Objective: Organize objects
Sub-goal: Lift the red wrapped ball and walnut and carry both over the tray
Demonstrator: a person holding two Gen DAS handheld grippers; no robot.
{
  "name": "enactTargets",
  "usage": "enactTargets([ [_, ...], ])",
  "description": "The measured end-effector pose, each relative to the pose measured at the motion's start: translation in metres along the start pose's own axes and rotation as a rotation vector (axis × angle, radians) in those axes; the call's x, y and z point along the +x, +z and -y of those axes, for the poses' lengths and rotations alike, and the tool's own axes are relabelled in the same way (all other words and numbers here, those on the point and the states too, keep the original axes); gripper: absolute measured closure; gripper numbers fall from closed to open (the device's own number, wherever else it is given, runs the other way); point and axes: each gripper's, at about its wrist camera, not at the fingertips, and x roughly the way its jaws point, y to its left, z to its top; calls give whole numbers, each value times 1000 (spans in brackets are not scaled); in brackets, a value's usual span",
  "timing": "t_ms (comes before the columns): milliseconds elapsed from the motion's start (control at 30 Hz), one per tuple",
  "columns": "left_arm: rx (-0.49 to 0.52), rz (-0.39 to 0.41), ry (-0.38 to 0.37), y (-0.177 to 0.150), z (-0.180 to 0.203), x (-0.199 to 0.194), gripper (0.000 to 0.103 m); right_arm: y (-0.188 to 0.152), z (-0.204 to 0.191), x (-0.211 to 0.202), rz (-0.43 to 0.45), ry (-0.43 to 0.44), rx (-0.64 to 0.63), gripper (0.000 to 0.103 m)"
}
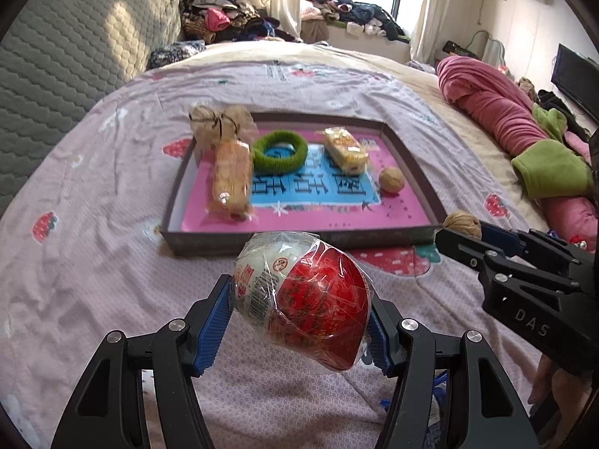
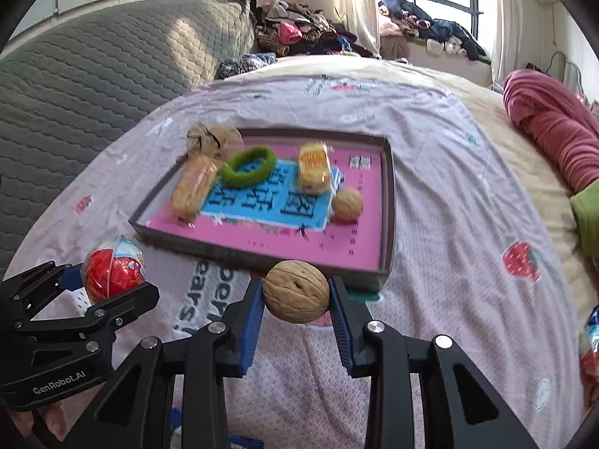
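Note:
My left gripper [image 1: 301, 305] is shut on a red-and-white wrapped snack ball [image 1: 303, 299], held above the bedsheet just in front of the shallow pink-lined box [image 1: 299, 241]. It also shows in the right wrist view [image 2: 112, 273]. My right gripper [image 2: 295, 295] is shut on a walnut [image 2: 295, 291], held near the box's front right corner; the walnut shows in the left wrist view [image 1: 462, 223]. In the box lie a wrapped biscuit roll [image 1: 230, 177], a green hair ring [image 1: 279, 150], a yellow wrapped cake [image 1: 344, 149], another walnut [image 1: 391, 180] and a beige bow [image 1: 221, 121].
The box [image 2: 262, 258] sits on a pink strawberry-print sheet [image 1: 93, 262] over a bed. A grey quilted headboard [image 1: 67, 60] is at left, rolled pink and green blankets [image 1: 524, 138] at right, and piles of clothes [image 1: 224, 18] behind.

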Motion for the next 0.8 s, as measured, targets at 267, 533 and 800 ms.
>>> enactTargets([
  [267, -9, 48, 14, 18, -5, -33, 37, 22, -12, -37, 57, -6, -25, 68],
  [533, 5, 98, 24, 39, 0, -65, 37, 45, -21, -71, 111, -10, -49, 68],
  [800, 23, 126, 34, 58, 9, -83, 37, 66, -18, -101, 166, -24, -53, 68],
])
